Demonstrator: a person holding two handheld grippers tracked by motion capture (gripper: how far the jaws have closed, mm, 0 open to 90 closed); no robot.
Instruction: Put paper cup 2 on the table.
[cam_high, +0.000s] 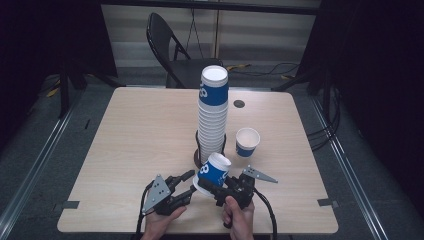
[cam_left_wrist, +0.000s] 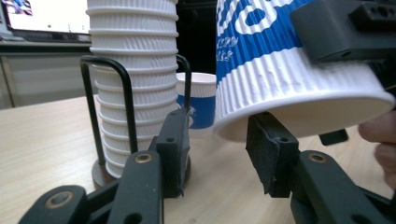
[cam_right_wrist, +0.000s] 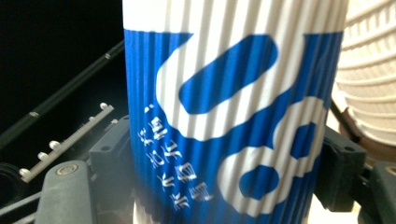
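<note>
A blue and white ribbed paper cup (cam_high: 214, 171) (cam_right_wrist: 224, 116) hangs upside down and tilted just above the table's near edge, with my right gripper (cam_high: 209, 181) (cam_right_wrist: 224, 179) shut on its wall. My left gripper (cam_high: 191, 182) (cam_left_wrist: 217, 140) sits left of it, open. One of its pads lies right under the held cup's (cam_left_wrist: 289, 79) rim; the other stands apart. Behind them rises a tall stack of upturned cups (cam_high: 213, 115) (cam_left_wrist: 135, 70) in a black wire holder (cam_left_wrist: 109, 93). A single upright cup (cam_high: 247, 141) (cam_left_wrist: 198, 105) stands right of the stack.
The wooden table (cam_high: 125, 135) has a small dark round hole (cam_high: 239, 104) near its far edge. A black folding chair (cam_high: 170, 45) stands beyond the table. Dark curtains and cables flank both sides.
</note>
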